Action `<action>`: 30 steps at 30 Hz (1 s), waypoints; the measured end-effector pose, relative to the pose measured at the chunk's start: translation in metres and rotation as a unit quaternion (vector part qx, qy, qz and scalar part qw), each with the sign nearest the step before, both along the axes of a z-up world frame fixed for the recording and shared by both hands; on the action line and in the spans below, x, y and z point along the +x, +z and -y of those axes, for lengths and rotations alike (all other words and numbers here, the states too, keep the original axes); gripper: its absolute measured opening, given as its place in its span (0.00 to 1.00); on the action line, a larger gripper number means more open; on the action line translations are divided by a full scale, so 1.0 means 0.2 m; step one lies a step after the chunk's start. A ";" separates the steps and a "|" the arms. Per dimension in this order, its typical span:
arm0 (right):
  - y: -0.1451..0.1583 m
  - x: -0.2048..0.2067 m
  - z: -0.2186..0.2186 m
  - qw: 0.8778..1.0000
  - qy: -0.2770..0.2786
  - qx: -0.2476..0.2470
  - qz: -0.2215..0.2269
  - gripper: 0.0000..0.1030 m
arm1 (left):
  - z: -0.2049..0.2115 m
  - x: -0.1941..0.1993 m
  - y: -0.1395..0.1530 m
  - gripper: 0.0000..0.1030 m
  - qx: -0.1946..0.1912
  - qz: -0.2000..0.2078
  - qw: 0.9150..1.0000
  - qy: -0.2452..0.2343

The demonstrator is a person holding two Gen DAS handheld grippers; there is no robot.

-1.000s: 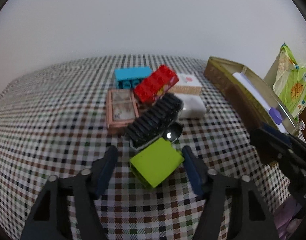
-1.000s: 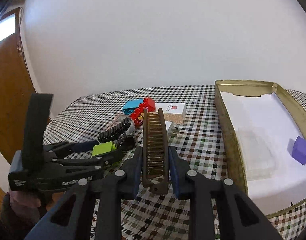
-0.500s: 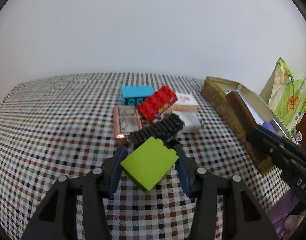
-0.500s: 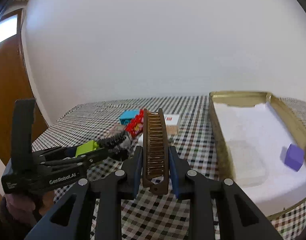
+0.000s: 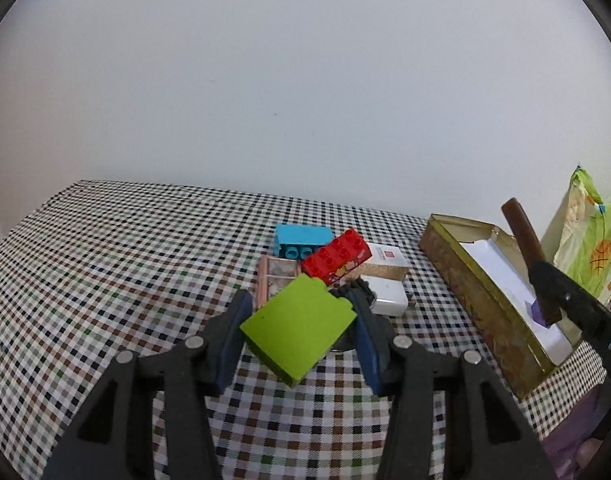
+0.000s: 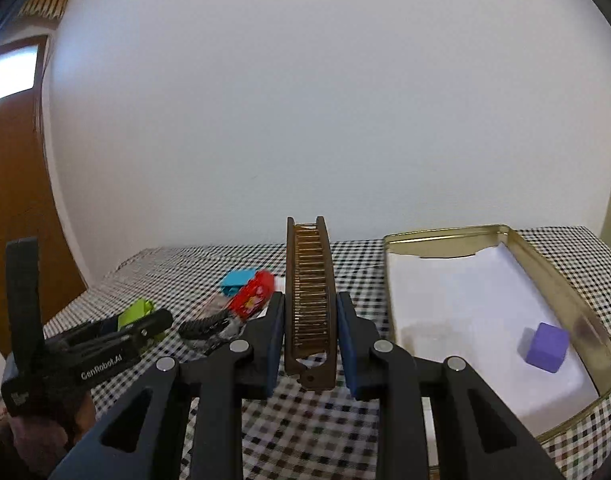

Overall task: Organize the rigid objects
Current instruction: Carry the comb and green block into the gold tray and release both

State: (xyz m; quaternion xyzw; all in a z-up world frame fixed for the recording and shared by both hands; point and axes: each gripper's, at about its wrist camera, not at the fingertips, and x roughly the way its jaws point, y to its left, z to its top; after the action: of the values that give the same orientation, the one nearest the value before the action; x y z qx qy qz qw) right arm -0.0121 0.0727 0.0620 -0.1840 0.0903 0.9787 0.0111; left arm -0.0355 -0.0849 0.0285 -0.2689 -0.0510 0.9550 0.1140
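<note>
Both grippers carry loads clear of the table: the left gripper [image 5: 299,334] pinches a green block [image 5: 297,330], the right gripper [image 6: 310,330] a comb [image 6: 310,300], probably bound for the tin [image 6: 561,292].

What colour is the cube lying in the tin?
Purple. The cube shows best in the right wrist view, on the tin's white lining.

A pile of blocks [image 5: 337,256] is crowding the table's [image 5: 125,264] middle; the tin's [image 6: 565,304] floor is lying open except where a purple cube [image 6: 545,346] is sitting.
</note>
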 end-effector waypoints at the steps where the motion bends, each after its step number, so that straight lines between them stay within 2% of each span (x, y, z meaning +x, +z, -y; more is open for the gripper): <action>1: 0.00 0.01 -0.03 1.000 -0.003 -0.003 -0.001 0.27 | -0.01 0.00 0.00 0.47 -0.001 -0.004 1.000 0.001; 4: 0.01 0.04 -0.08 1.000 -0.012 0.006 -0.009 0.27 | -0.07 0.03 0.03 0.47 0.002 -0.012 1.000 -0.007; 10: 0.03 0.12 -0.24 0.998 -0.050 0.029 -0.020 0.27 | -0.30 0.05 0.06 0.47 -0.026 -0.024 0.999 -0.025; 18: 0.01 0.19 -0.54 0.994 -0.110 0.026 -0.009 0.27 | -0.60 0.08 0.16 0.47 -0.037 -0.044 0.996 -0.070; 23: 0.00 0.21 -0.68 0.991 -0.129 0.023 0.005 0.27 | -0.77 0.07 0.20 0.47 -0.041 -0.050 0.994 -0.092; 30: -0.03 0.19 -0.79 0.990 -0.137 0.030 0.028 0.27 | -0.98 0.04 0.18 0.47 -0.045 -0.026 0.992 -0.117</action>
State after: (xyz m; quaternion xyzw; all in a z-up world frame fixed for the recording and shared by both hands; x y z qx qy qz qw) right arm 0.0256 0.2299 0.0556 -0.1965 0.0844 0.9648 0.1529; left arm -0.0285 0.1116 0.0635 -0.2529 0.0268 0.9432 0.2139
